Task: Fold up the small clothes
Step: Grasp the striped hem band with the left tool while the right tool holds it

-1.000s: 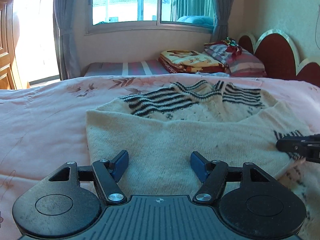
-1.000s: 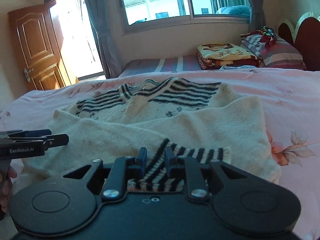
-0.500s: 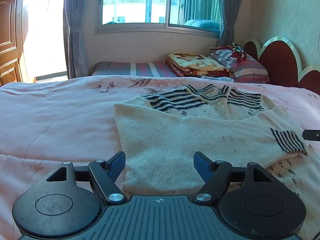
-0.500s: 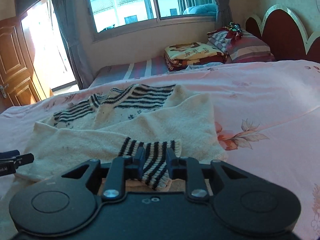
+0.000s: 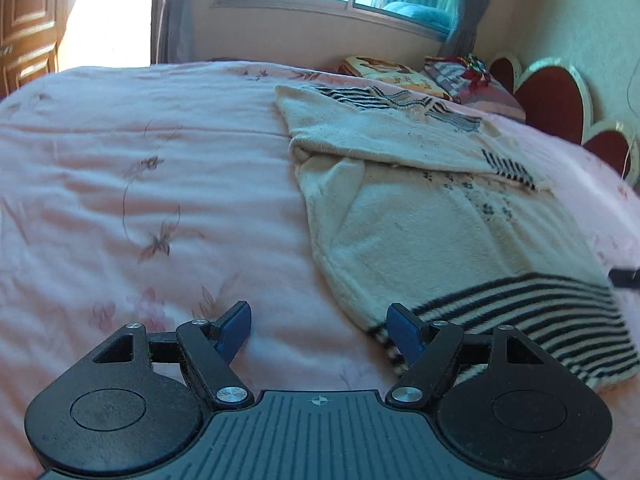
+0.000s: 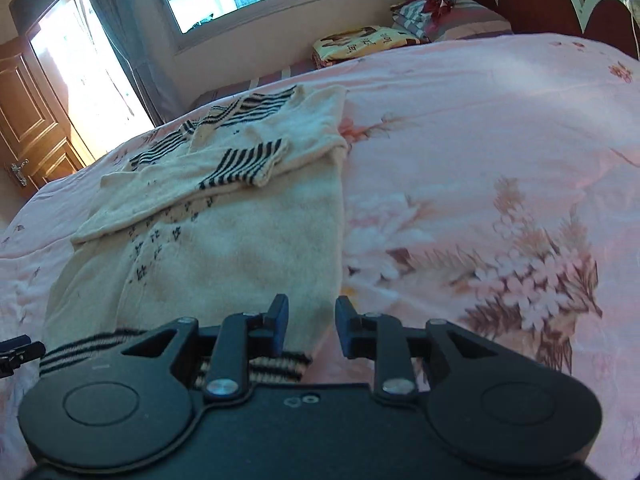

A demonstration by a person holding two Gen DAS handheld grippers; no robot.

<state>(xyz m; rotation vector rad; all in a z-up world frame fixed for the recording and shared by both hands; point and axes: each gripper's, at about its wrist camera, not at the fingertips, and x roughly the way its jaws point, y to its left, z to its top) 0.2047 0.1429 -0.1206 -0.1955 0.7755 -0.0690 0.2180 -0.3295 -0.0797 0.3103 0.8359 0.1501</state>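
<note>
A cream knit sweater [image 5: 432, 240] with black stripes lies flat on the pink bed; it also shows in the right wrist view [image 6: 240, 248]. Both sleeves are folded across its chest, with a striped cuff [image 6: 244, 166] on top. My left gripper [image 5: 320, 330] is open and empty, over the striped hem's [image 5: 540, 320] left corner. My right gripper [image 6: 308, 330] is open and empty, above the hem's right corner [image 6: 276, 364]. The tip of the other gripper [image 6: 18, 354] shows at the left edge.
The pink floral bedspread [image 5: 160, 200] stretches left of the sweater and to its right [image 6: 480, 200]. Folded blankets and pillows [image 6: 360, 42] lie by the red headboard [image 6: 560, 4]. A window and a wooden door [image 6: 28, 120] are behind.
My right gripper let go of the striped cuff, which now lies on the sweater's chest. Both grippers drew back to the hem end of the sweater.
</note>
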